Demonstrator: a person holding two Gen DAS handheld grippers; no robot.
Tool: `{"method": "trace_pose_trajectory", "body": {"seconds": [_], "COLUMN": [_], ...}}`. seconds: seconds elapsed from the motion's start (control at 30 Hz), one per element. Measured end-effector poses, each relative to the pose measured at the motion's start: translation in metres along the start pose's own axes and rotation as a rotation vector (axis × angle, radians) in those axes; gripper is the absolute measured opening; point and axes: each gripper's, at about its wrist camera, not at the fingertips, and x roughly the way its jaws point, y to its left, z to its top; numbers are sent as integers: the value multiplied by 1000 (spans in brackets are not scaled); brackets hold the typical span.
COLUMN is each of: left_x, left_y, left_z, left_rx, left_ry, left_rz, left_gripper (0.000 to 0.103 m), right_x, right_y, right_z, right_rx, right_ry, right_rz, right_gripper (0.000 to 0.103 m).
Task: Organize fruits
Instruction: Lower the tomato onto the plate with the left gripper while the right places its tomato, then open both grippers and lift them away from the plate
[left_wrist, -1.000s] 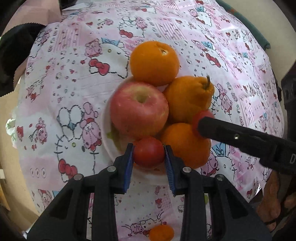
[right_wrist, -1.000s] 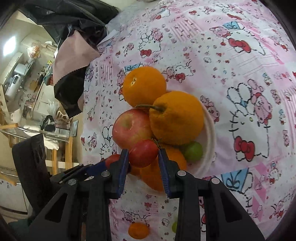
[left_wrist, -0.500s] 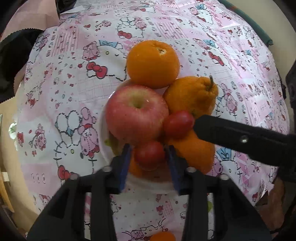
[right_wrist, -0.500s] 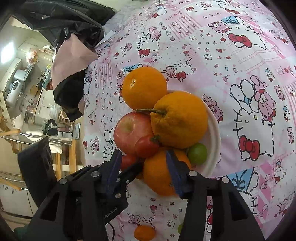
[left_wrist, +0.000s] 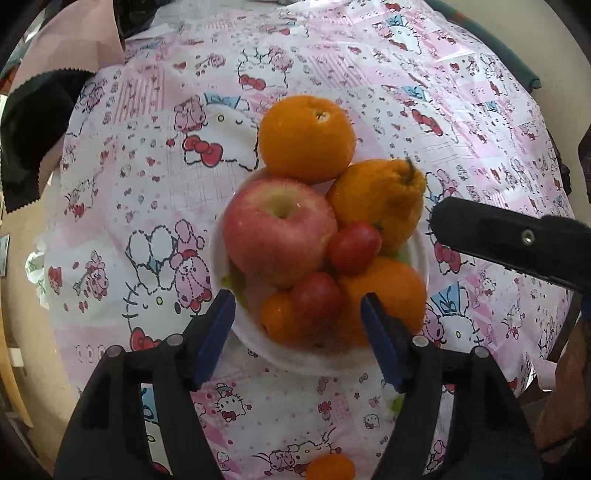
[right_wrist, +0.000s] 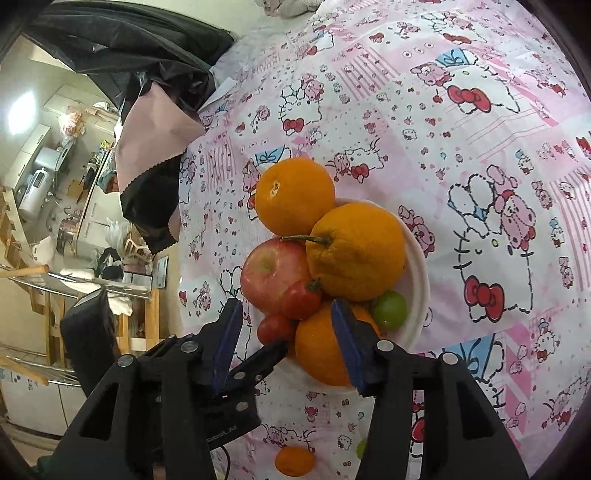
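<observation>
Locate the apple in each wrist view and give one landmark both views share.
Left wrist: apple just left of centre, in the plate, above the open left gripper.
Right wrist: apple left of centre, above the open right gripper.
Shared landmark: the stemmed bumpy orange touching the apple.

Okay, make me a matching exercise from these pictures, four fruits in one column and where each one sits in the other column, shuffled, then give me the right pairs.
Things:
1. apple
2. stemmed bumpy orange
3. lime
4. small loose orange

Places:
A. on the tablecloth, outside the plate
B. on the plate, under the bumpy orange, seen from the right wrist
C. left side of the pile in the left wrist view
D. right of the apple in the left wrist view

Pairs: 1-C, 2-D, 3-B, 4-A
</observation>
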Motion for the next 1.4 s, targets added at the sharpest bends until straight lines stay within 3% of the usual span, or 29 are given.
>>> {"method": "trace_pose_trajectory", "body": {"seconds": [0.5,1.17,1.3,1.4], "left_x": [-59,-97,-93,-86], "left_y": [1,17,18,16], "left_z": [-28,-102,-115,-123], "left_rx": [5,-109,-132,-138], "left_ry": [-134,-121,-96,-67], "left_rz": [48,32,11,7], "left_gripper": [67,67,67,67], "right_x": [-40,-75,-73,-76], "right_y": [0,-1,-17,-30], "right_z": [-32,-106,-119,-124], "right_rx": [15,30,104,131], "right_ry": [-65,-97,-58,-62], "right_rz": [-34,-73,-29,-68], "right_gripper": [53,59,60,60]}}
